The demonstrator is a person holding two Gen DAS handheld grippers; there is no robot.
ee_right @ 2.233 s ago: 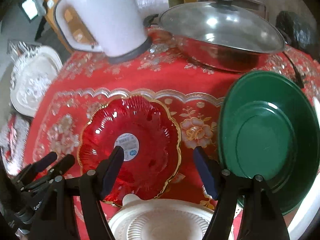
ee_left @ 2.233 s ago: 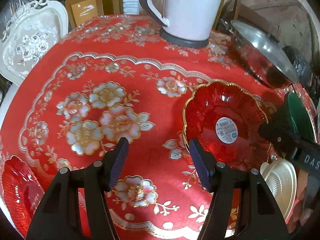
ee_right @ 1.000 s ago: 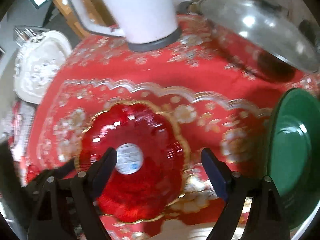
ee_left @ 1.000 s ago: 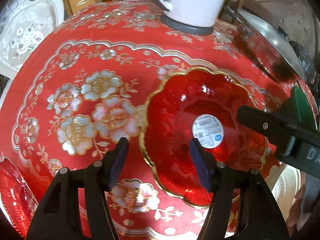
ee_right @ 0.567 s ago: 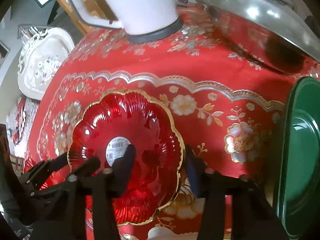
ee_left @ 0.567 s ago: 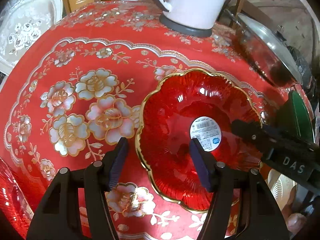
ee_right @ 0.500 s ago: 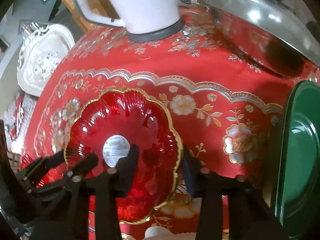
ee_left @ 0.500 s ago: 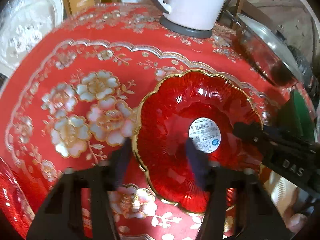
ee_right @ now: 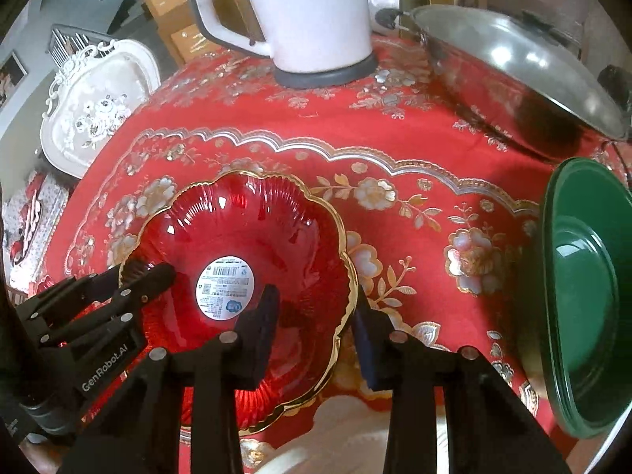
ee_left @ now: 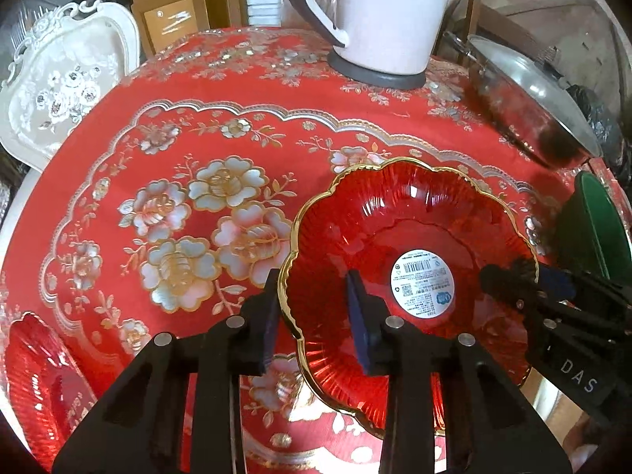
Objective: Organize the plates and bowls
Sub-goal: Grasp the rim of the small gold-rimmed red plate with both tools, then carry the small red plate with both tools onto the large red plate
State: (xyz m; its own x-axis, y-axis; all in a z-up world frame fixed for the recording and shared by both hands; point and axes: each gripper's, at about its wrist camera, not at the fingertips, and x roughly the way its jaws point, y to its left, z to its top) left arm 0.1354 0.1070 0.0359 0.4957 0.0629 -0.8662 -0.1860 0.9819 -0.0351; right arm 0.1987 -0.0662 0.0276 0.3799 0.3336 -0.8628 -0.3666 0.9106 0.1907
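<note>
A red glass bowl (ee_left: 410,237) with a gold scalloped rim and a white label sits on the red flowered tablecloth; it also shows in the right wrist view (ee_right: 252,237). My left gripper (ee_left: 314,308) straddles its left rim, one finger outside and one inside, partly closed. My right gripper (ee_right: 316,316) straddles its right rim the same way. A green plate (ee_right: 584,300) lies at the right. A second red dish (ee_left: 35,371) lies at the lower left. A cream dish (ee_right: 347,426) sits under the right gripper.
A white kettle (ee_left: 387,19) stands at the back of the table. A lidded steel pan (ee_right: 513,71) sits at the back right. A white ornate tray (ee_left: 59,87) rests off the table's left edge. The tablecloth (ee_left: 177,158) spreads left of the bowl.
Both grippers have closed in around the red bowl's opposite rims. The gaps between the fingers have narrowed. The bowl has shifted left on the cloth.
</note>
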